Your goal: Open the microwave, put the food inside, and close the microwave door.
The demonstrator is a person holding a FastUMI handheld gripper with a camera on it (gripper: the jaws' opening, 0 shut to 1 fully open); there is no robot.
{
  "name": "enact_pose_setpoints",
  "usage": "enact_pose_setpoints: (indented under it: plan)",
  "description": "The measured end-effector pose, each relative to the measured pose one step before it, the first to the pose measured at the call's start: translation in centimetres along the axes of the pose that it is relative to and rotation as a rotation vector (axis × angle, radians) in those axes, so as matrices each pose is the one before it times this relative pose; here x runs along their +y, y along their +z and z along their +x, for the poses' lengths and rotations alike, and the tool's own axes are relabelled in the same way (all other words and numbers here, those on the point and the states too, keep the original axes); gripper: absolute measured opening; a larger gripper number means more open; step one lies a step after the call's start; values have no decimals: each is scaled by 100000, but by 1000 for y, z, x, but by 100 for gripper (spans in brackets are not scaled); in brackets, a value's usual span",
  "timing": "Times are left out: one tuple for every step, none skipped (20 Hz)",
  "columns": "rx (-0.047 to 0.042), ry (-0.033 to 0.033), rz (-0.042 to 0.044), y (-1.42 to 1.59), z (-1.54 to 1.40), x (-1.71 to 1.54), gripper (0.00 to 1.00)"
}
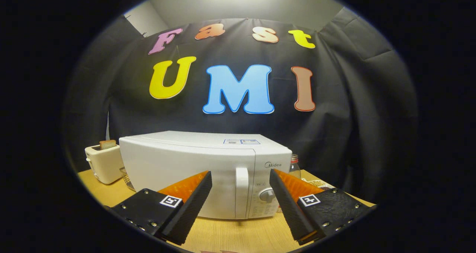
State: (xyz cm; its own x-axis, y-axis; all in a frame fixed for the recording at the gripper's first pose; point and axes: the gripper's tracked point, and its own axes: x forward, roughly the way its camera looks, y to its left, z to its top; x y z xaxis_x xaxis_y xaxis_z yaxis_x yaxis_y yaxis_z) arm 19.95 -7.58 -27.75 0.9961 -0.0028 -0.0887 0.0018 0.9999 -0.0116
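Observation:
A white microwave stands on the wooden table with its door shut. Its upright handle runs down the right side of the door, next to a round knob on the control panel. My gripper is open, held a short way in front of the microwave with nothing between its fingers. The handle lies just beyond the gap between the two fingertips. The food cannot be made out from here.
A white toaster with a slice of bread in its slot stands left of the microwave. A wire basket peeks out between them. A glass jar and a small dish sit behind the microwave's right side.

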Motion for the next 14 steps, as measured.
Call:
enact_pose_setpoints:
  plan:
    - [-244,894,-879,-609,501,125,98]
    - [471,-650,-930,-553,496,-218,96]
    - [1035,-627,-188,-732,699,-315,94]
    - [1285,-220,514,-532,384,1,93]
    - [822,216,285,-486,494,34,89]
    - [523,-31,-46,-386,363,-50,89]
    - [457,-1047,-269,-476,379,-223,88]
    - [845,-847,-12,-431,318,-295,81]
    - [1386,471,943,-599,478,113,73]
    - [2421,358,1398,-743,378,97,71]
    - [1552,1780,1838,-496,264,299,69]
    - [720,1465,1289,-248,346,224,69]
    - [256,-1258,41,-284,-10,-325,67]
    - [-172,1361,767,106,93,23,54]
